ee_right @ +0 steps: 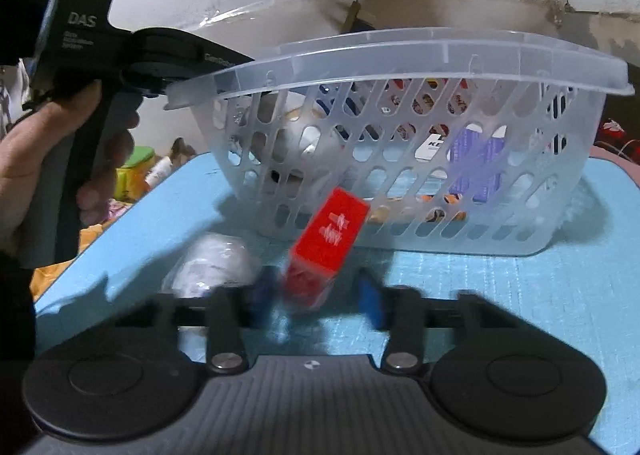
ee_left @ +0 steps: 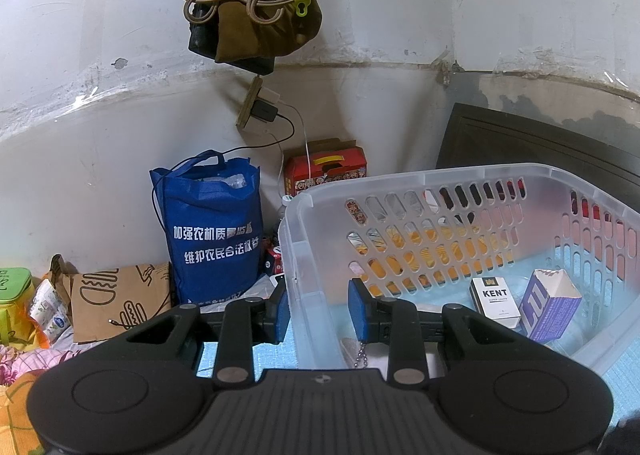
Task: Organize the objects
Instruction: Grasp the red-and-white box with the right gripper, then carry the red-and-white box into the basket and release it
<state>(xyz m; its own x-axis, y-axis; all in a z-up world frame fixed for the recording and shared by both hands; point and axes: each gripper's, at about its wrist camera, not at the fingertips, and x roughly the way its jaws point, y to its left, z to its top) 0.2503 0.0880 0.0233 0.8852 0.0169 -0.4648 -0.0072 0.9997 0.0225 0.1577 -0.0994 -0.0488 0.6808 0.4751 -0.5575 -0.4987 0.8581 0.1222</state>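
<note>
On the blue mat, just outside the basket: the next item waits.
Red box (ee_right: 328,239): tilted on the mat (ee_right: 500,303) before the near wall of the basket (ee_right: 400,55), its lower end between the right gripper's blue pads; likely the next thing to go in.
Right gripper (ee_right: 316,295): the view is blurred here. Its jaws are drawn close about the box's lower end, but whether the pads actually press on it I cannot tell.
Left gripper (ee_left: 318,313): clenched over the basket's near rim, one pad outside the wall and one inside, probably to keep the light basket from sliding.
Hand (ee_right: 48,151): grips the left tool's handle beside the basket.
Already inside: a white Kent pack (ee_left: 495,301) and a purple carton (ee_left: 550,307) standing together on the basket floor, so sorting is partly done.
Crumpled clear plastic (ee_right: 212,267): lies left of the red box on the mat, apparently unsorted.
Beyond: a blue tote bag (ee_left: 212,231) stands against the wall.
</note>
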